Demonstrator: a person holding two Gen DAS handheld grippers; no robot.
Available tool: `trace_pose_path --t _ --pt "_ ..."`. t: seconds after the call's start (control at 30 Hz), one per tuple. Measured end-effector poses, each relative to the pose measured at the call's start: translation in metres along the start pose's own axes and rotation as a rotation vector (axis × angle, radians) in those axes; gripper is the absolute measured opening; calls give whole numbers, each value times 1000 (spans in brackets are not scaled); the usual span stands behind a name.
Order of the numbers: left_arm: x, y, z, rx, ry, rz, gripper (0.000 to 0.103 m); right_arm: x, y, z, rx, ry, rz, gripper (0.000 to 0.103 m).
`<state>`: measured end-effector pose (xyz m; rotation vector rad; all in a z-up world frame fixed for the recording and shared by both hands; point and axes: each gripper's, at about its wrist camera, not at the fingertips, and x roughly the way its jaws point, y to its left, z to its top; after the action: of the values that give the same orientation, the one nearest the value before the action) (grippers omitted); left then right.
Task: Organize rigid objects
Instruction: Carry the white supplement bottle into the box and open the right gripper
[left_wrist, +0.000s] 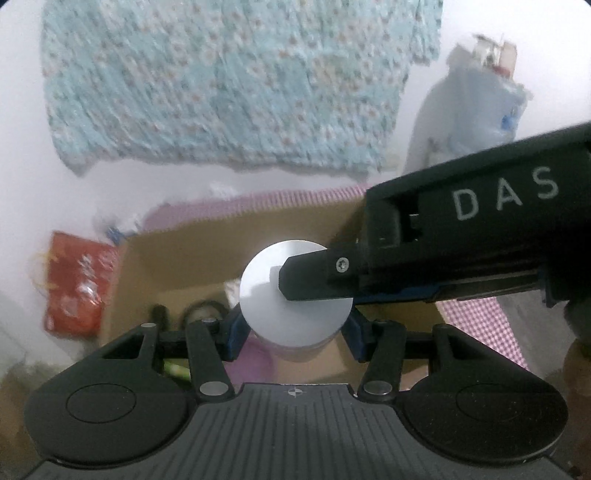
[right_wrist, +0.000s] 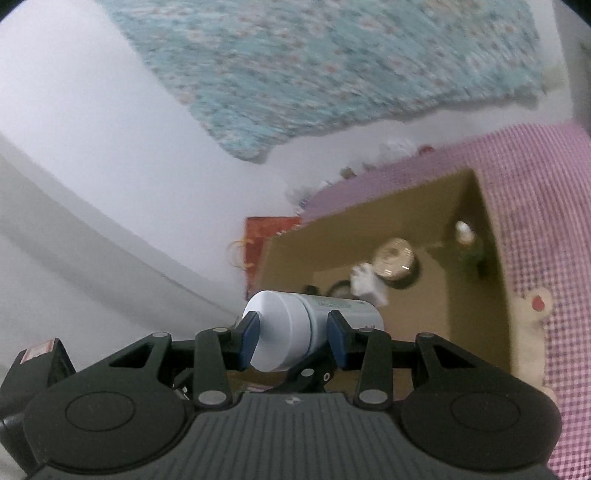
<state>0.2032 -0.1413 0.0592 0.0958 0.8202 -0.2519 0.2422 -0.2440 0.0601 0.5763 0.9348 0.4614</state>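
Observation:
A white plastic bottle (left_wrist: 273, 306) with a round white cap is held between both grippers above an open cardboard box (left_wrist: 177, 266). My left gripper (left_wrist: 293, 328) is shut on the bottle's body, blue pads on both sides. My right gripper (right_wrist: 291, 338) is shut on the cap end of the same bottle (right_wrist: 291, 328), and one of its fingers (left_wrist: 317, 275) crosses the cap in the left wrist view. The box (right_wrist: 476, 280) holds a disc spindle (right_wrist: 397, 258), a white crumpled item (right_wrist: 365, 286) and a small green bottle (right_wrist: 467, 243).
The box sits on a pink checked cloth (right_wrist: 546, 221). A red bag (left_wrist: 74, 284) stands left of the box by the white wall. A pale blue patterned blanket (left_wrist: 221, 85) hangs above. A white plastic bag (left_wrist: 469, 110) hangs at the upper right.

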Motion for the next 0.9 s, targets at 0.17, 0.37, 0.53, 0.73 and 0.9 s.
trace_pose_path --t 0.17,0.37,0.53,0.73,0.9 --pt "36 -7 -4 29 73 -1 53 24 -38 3 50 35 -21 44" --pt "60 -9 -7 29 124 -12 53 40 -64 2 64 58 -42 44" --pt "60 -19 -11 67 104 -22 56 43 -65 1 24 58 -92 44" --pt "58 -19 -12 77 107 -20 66 30 -61 -1 -5 31 -119 45" --pt "42 -11 -15 55 99 -33 70 11 -56 -4 -11 -29 -120 48"
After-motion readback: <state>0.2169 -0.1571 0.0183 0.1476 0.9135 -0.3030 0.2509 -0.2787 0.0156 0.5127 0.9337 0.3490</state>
